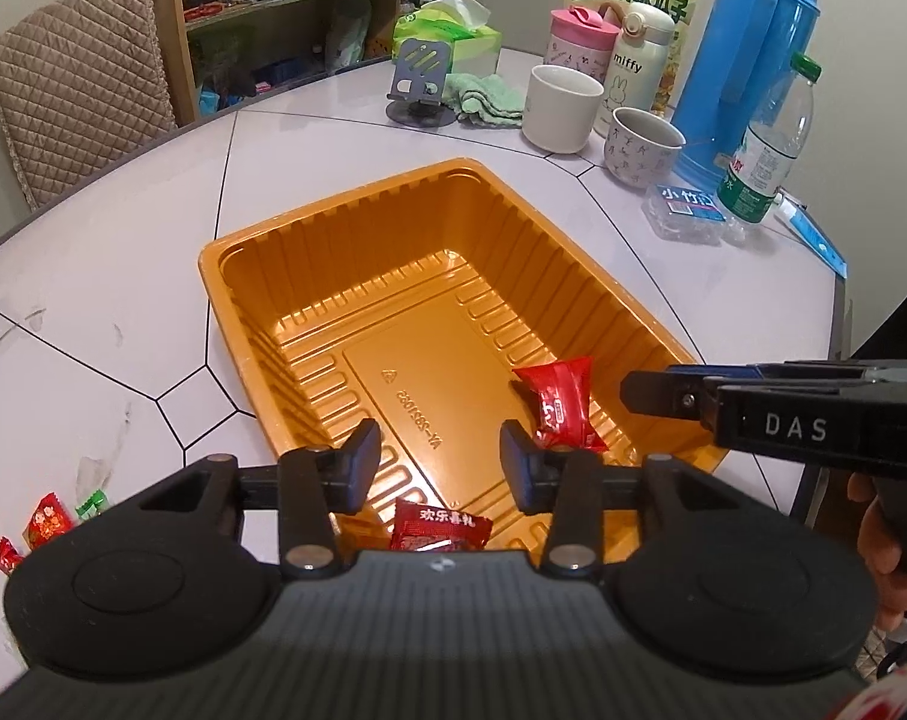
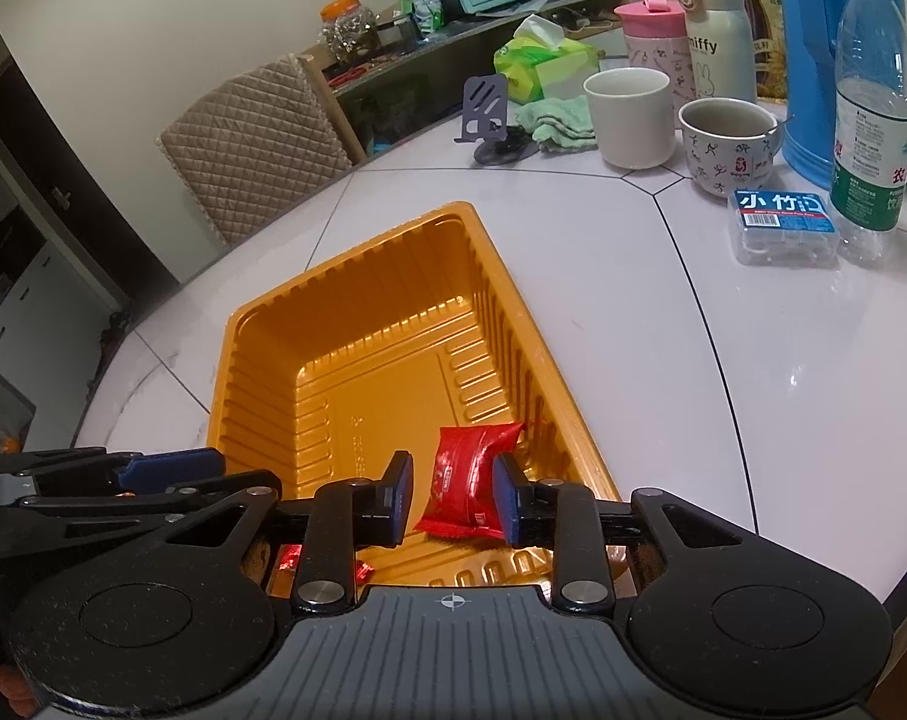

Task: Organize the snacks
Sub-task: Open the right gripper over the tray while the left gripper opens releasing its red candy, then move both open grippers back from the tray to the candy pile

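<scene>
An orange plastic tray (image 1: 573,228) sits on the white table and also shows in the right wrist view (image 2: 255,324). A red snack packet (image 1: 558,402) lies on the tray floor near its right wall; it also shows in the right wrist view (image 2: 471,480). A second red packet (image 1: 438,531) lies at the tray's near end. My left gripper (image 1: 441,468) is open and empty above the tray's near end. My right gripper (image 2: 450,498) is open above the first packet, its fingers either side, not closed on it. Loose candies (image 1: 45,522) lie on the table at left.
At the table's back stand a blue thermos (image 1: 747,60), a water bottle (image 2: 870,114), two mugs (image 1: 558,108) (image 2: 726,144), a miffy flask (image 1: 636,60), a clear small box (image 2: 783,228), a phone stand (image 1: 420,84), a green cloth and tissues. A quilted chair (image 1: 75,96) stands beyond the table.
</scene>
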Action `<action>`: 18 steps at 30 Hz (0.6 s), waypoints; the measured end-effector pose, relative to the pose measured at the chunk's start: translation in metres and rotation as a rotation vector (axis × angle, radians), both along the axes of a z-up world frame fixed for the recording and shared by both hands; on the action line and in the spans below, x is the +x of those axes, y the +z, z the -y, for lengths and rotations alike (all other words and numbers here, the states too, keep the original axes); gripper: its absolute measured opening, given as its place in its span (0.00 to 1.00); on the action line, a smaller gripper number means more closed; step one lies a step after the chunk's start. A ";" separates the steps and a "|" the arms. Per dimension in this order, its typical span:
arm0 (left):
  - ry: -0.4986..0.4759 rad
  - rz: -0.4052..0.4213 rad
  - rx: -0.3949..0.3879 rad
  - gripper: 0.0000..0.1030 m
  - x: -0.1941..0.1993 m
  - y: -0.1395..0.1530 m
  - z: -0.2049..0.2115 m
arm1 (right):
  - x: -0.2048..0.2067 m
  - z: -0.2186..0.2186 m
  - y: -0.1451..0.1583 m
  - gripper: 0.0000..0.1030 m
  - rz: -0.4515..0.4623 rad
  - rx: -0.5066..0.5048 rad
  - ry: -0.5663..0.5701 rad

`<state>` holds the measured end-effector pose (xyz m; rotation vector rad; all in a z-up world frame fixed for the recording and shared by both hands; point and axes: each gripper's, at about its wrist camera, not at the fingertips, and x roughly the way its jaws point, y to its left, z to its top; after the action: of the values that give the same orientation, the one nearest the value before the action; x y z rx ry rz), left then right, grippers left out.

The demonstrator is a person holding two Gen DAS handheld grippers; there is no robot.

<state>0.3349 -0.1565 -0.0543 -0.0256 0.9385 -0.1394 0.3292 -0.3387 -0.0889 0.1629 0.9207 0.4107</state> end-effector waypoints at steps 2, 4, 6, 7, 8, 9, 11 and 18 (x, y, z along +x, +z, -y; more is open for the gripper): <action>0.005 0.000 -0.001 0.41 -0.002 0.002 -0.002 | -0.002 0.001 0.000 0.36 0.002 0.005 -0.002; 0.009 0.006 -0.003 0.45 -0.005 0.004 -0.005 | -0.004 0.001 0.001 0.44 0.008 0.006 -0.005; 0.016 0.013 -0.006 0.46 -0.010 0.007 -0.009 | -0.008 0.001 0.003 0.49 0.017 0.002 -0.005; 0.021 0.015 -0.008 0.46 -0.013 0.008 -0.011 | -0.009 0.000 0.003 0.51 0.020 0.000 -0.004; 0.028 0.016 -0.010 0.46 -0.016 0.010 -0.014 | -0.011 0.000 0.004 0.52 0.023 -0.001 -0.005; 0.038 0.019 -0.014 0.46 -0.019 0.012 -0.018 | -0.013 0.001 0.005 0.54 0.024 0.000 -0.008; 0.052 0.031 -0.020 0.47 -0.026 0.017 -0.025 | -0.016 0.001 0.006 0.56 0.024 0.004 -0.018; 0.126 0.065 -0.026 0.52 -0.053 0.035 -0.057 | -0.031 -0.001 0.011 0.68 0.040 0.007 -0.028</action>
<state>0.2821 -0.0995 -0.0194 -0.1038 0.8673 -0.0352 0.2981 -0.3372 -0.0781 0.1737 0.8766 0.3898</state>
